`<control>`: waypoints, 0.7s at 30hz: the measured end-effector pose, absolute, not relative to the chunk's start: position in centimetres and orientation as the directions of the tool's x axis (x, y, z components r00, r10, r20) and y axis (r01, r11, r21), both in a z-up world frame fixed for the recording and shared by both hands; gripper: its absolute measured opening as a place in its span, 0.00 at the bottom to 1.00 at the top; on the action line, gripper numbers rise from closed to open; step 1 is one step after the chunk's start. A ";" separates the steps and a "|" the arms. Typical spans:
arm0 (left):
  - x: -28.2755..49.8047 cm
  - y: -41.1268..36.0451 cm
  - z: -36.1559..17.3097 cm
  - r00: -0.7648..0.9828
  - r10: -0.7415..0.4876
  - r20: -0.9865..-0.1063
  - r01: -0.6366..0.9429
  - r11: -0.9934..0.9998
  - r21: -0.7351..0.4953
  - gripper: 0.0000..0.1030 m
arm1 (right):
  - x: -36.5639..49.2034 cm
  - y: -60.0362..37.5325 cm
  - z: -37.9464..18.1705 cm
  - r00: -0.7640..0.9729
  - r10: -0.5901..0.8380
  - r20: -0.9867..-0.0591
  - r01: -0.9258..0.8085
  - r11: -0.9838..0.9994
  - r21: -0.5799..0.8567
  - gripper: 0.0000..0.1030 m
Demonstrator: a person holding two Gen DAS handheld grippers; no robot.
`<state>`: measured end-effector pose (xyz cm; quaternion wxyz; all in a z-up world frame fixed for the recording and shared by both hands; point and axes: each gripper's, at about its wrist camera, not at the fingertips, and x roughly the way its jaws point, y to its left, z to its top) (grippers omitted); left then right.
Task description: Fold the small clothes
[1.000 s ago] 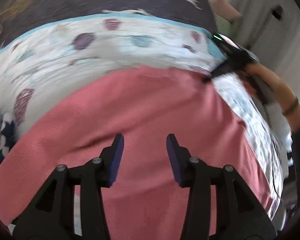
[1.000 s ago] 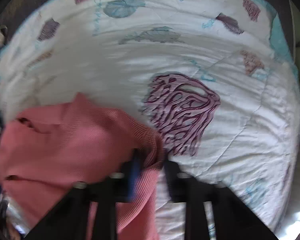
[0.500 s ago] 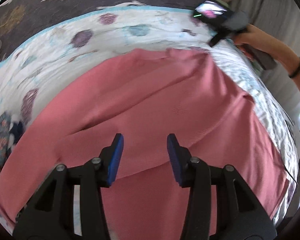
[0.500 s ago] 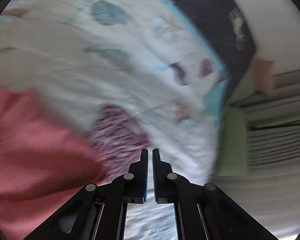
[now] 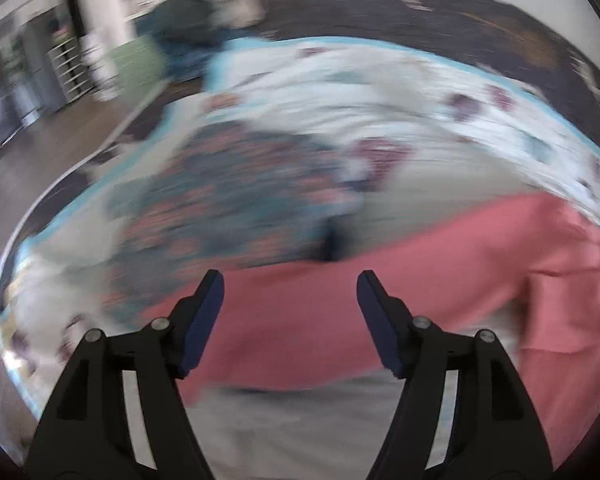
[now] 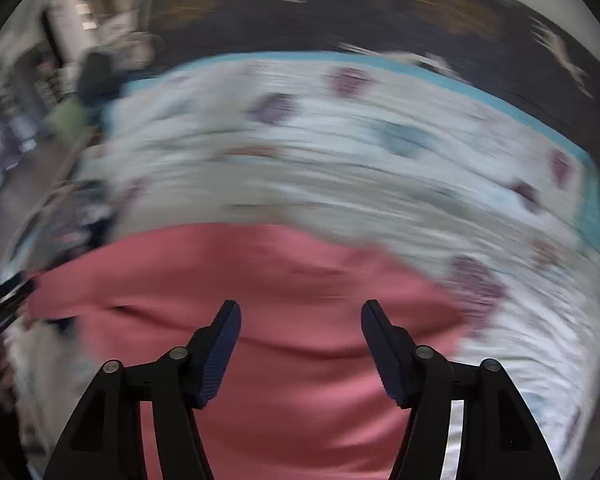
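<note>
Hovering my left gripper [image 5: 290,290] over the pink garment [image 5: 440,280], jaws opening with nothing between, right gripper [image 6: 300,320] opening likewise, empty, quilt [image 6: 340,168] beyond.

Both fisheye views have soft, even daylight with no glare. Strong motion blur smears the quilt [image 5: 380,128] and the room behind; only the gripper fingers [image 6: 220,344] stay sharp. Edges bend and darken.

Right tool [image 6: 300,340] opening, empty, above pink garment [image 6: 300,400] on quilt [image 6: 340,172].
</note>
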<state>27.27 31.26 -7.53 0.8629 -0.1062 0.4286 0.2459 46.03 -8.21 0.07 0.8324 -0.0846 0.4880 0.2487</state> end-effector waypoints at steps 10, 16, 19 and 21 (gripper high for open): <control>19.1 44.9 -16.3 0.533 0.012 -0.846 -0.709 0.552 -0.439 0.72 | 39.6 3.9 -1.7 0.130 0.508 -0.852 -0.658 0.687 0.309 0.62; 18.5 45.4 -18.5 0.694 -0.218 -0.686 -0.566 0.423 -0.707 0.72 | 38.1 5.8 -4.1 0.080 0.462 -0.883 -0.671 0.680 0.295 0.62; 19.2 44.6 -17.4 0.736 -0.263 -0.623 -0.488 0.432 -0.759 0.72 | 38.3 5.3 -5.0 0.059 0.447 -0.893 -0.655 0.692 0.303 0.62; 19.9 44.7 -17.0 0.726 -0.263 -0.636 -0.488 0.454 -0.745 0.72 | 38.4 5.2 -5.4 0.050 0.449 -0.892 -0.639 0.701 0.316 0.62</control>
